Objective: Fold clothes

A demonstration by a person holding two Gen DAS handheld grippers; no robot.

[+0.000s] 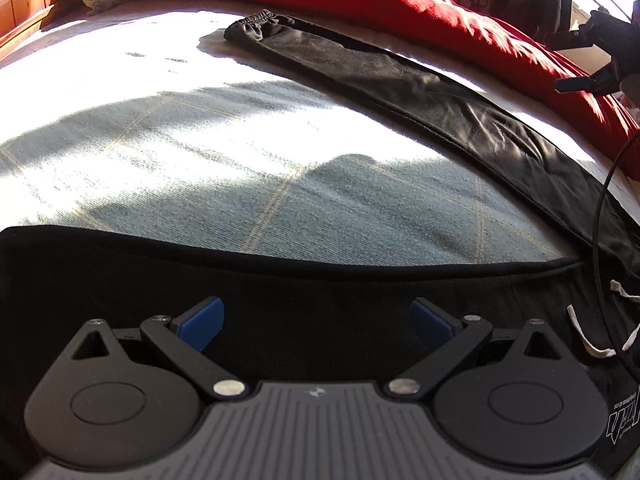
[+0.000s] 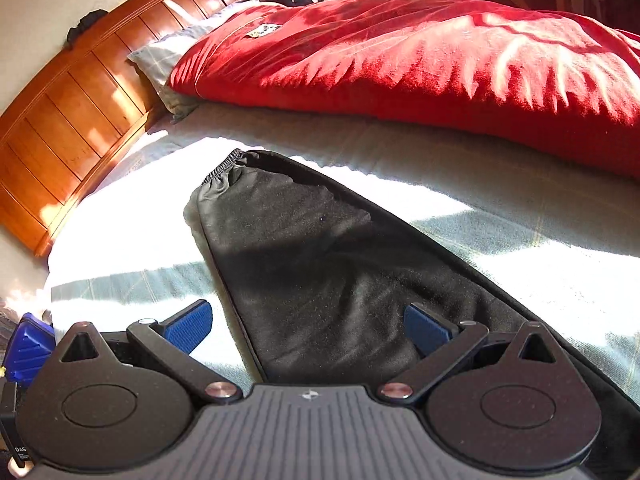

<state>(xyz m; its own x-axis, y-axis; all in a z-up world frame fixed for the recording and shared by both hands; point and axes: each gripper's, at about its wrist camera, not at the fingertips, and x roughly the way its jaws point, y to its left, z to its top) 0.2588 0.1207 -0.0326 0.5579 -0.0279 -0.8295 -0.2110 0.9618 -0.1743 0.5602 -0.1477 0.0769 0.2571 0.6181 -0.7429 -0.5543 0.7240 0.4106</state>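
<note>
Black sweatpants lie spread on the bed. In the left wrist view one leg [image 1: 400, 80] runs toward the back with its elastic cuff [image 1: 252, 24] at the far end. The other leg [image 1: 280, 292] lies across under my left gripper [image 1: 316, 320], which is open and empty just above it. A white drawstring [image 1: 592, 336] shows at the waist on the right. In the right wrist view my right gripper [image 2: 308, 324] is open and empty over the far leg [image 2: 312, 264], with the cuff [image 2: 224, 168] ahead. The right gripper also shows in the left wrist view [image 1: 580, 60].
A red blanket [image 2: 400, 60] is bunched along the far side of the bed. A wooden headboard [image 2: 72, 112] and a pillow [image 2: 160, 60] stand at the left. The grey-green sheet [image 1: 200, 160] lies between the two legs. A black cable [image 1: 600, 220] hangs at the right.
</note>
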